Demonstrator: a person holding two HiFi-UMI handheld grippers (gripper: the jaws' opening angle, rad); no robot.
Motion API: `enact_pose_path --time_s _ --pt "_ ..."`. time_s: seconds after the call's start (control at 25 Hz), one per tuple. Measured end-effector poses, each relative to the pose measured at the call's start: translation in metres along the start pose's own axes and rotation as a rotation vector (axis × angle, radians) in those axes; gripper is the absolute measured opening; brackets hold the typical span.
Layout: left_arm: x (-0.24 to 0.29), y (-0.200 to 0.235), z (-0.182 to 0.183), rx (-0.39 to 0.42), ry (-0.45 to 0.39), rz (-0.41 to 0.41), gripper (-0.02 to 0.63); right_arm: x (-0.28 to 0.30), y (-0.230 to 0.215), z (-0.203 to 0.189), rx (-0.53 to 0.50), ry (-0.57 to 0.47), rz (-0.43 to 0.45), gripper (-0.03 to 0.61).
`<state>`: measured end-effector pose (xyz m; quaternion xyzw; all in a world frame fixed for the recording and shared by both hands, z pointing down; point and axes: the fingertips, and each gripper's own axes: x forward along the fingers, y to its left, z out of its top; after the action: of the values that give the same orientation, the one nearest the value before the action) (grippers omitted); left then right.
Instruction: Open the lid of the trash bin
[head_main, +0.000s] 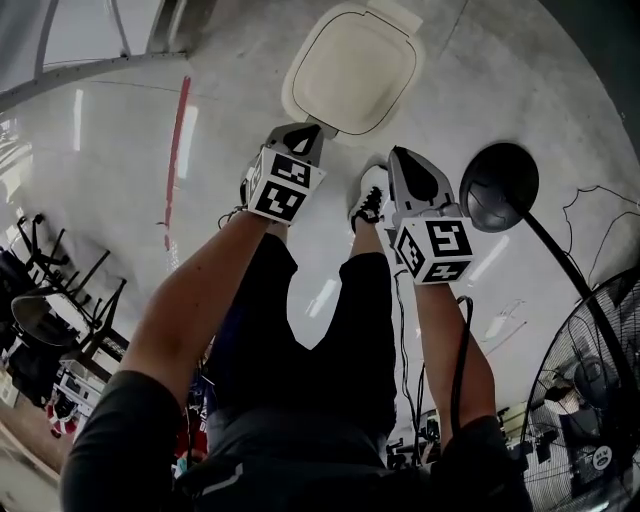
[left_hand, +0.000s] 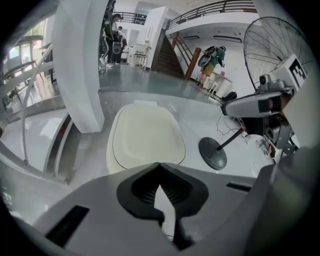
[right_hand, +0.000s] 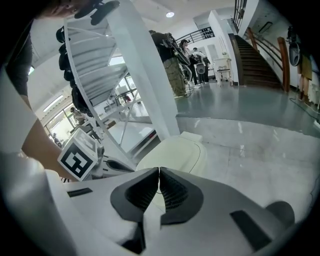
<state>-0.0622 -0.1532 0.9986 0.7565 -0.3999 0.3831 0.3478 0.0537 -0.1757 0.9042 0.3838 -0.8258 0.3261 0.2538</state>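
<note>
I hold both grippers out over a glossy grey floor (head_main: 120, 130), above my own legs. My left gripper (left_hand: 160, 167) has its jaws pressed together at the tips with nothing between them. My right gripper (right_hand: 159, 172) is the same, its ribbed pads meeting and empty. The trash bin (head_main: 300, 108) stands on the floor straight ahead of me. Its cream lid (head_main: 350, 68) lies flat and closed on top, with the hinge tab on the far side. In the head view my left gripper's tip comes right up to the near edge of the lid, but I cannot tell whether it touches. From the left gripper view the lid lies just beyond the jaws. My right gripper sits a little further back, to the right of the bin's near corner and above my white shoe (head_main: 370, 192). The round black base of a standing fan (head_main: 498, 185) rests on the floor to the right, well apart from the bin. The fan's wire cage (head_main: 590, 400) shows lower right.
</note>
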Motion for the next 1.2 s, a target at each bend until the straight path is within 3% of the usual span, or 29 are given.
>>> enact_pose_path --time_s 0.6,0.72,1.08,1.2 --pt "0.031 -0.003 -0.027 0.020 0.107 0.026 0.009 0.031 -0.007 -0.004 -0.006 0.018 0.017 0.031" --pt "0.033 -0.003 -0.029 0.007 0.107 0.039 0.009 0.036 -0.011 -0.006 -0.005 0.023 -0.003 0.031" --pt "0.035 -0.002 -0.032 0.088 0.121 0.086 0.009 0.041 -0.014 -0.020 0.012 0.038 -0.014 0.031" --pt "0.037 -0.002 -0.033 0.073 0.131 0.082 0.009 0.041 -0.013 -0.022 0.021 0.038 -0.011 0.031"
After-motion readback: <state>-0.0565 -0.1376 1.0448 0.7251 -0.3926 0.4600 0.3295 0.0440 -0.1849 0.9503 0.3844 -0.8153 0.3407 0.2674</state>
